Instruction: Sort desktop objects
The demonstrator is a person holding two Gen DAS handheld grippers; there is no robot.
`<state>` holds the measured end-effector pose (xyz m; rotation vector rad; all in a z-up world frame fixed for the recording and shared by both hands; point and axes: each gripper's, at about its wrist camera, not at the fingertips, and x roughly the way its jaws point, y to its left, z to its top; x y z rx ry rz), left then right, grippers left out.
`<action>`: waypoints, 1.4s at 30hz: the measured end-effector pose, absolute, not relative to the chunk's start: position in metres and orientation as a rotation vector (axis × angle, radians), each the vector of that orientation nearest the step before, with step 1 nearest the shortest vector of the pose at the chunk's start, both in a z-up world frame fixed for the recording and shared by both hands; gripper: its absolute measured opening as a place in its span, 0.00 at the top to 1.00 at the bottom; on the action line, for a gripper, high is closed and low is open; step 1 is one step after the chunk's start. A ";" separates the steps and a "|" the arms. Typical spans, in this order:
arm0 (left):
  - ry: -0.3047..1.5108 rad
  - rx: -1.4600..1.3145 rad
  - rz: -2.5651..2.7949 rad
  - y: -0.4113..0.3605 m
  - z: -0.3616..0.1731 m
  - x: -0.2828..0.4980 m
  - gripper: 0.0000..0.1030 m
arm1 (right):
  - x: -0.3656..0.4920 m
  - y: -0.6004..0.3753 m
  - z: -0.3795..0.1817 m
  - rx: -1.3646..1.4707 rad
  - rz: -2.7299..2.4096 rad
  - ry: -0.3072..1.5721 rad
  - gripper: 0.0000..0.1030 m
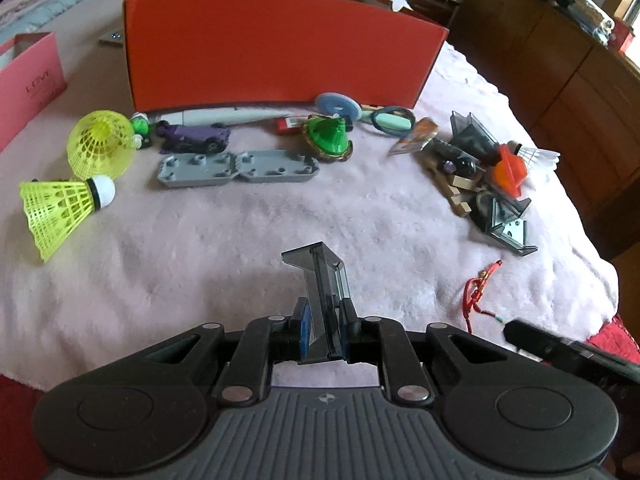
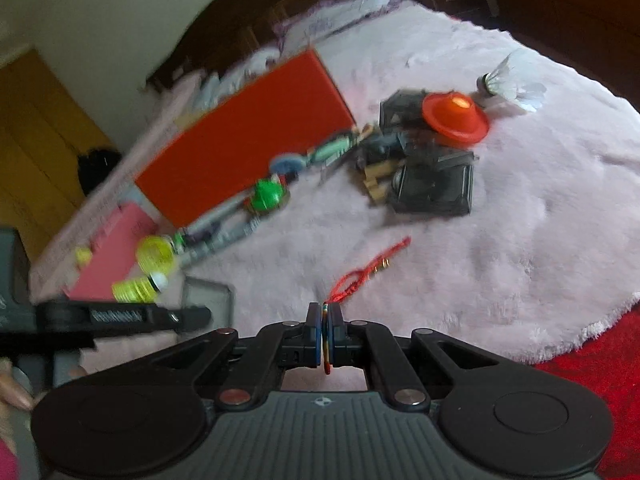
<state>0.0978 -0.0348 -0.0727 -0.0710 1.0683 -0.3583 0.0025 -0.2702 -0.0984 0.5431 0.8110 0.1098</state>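
Observation:
My left gripper (image 1: 323,322) is shut on a smoky transparent plastic piece (image 1: 320,280), held upright above the pink fluffy cloth (image 1: 240,248). My right gripper (image 2: 328,326) is shut on the end of a red string bracelet (image 2: 362,274), which trails forward over the cloth; it also shows in the left wrist view (image 1: 478,292). A pile of grey plastic pieces, wooden blocks and an orange top (image 1: 510,172) lies at the right. A green top (image 1: 328,136), a purple toy car (image 1: 196,136), grey plates (image 1: 236,168) and yellow shuttlecocks (image 1: 60,204) lie further left.
A red box (image 1: 280,48) stands at the back of the cloth, a pink box (image 1: 28,76) at the far left. A white shuttlecock (image 2: 512,82) lies beyond the pile. The cloth's edge drops to a red cover (image 2: 600,364) at the right. Wooden furniture stands behind.

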 end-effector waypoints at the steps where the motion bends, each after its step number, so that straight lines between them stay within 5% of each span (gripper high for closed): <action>1: 1.067 -0.067 -0.361 -0.034 -0.073 0.097 0.84 | 0.004 -0.268 -0.099 0.528 0.104 0.833 0.86; 5: 1.064 -0.061 -0.370 -0.035 -0.076 0.094 0.84 | 0.010 -0.265 -0.101 0.518 0.090 0.847 0.67; 8: 1.069 -0.067 -0.377 -0.037 -0.078 0.092 0.84 | 0.024 -0.261 -0.102 0.480 0.092 0.854 0.65; 10: 1.068 -0.068 -0.380 -0.037 -0.077 0.091 0.84 | 0.035 -0.255 -0.105 0.427 0.086 0.877 0.70; 11: 1.063 -0.070 -0.383 -0.036 -0.075 0.091 0.84 | 0.039 -0.253 -0.106 0.398 0.079 0.889 0.92; 13: 1.043 -0.069 -0.390 -0.034 -0.068 0.091 0.84 | 0.043 -0.249 -0.099 0.360 0.083 0.868 0.96; 27: 0.880 -0.133 -0.380 -0.007 -0.003 0.127 0.84 | 0.090 -0.220 -0.007 0.330 0.269 0.675 0.96; 42: 0.929 -0.109 -0.260 0.005 -0.017 0.127 0.84 | 0.092 -0.193 -0.011 0.336 0.297 0.724 0.96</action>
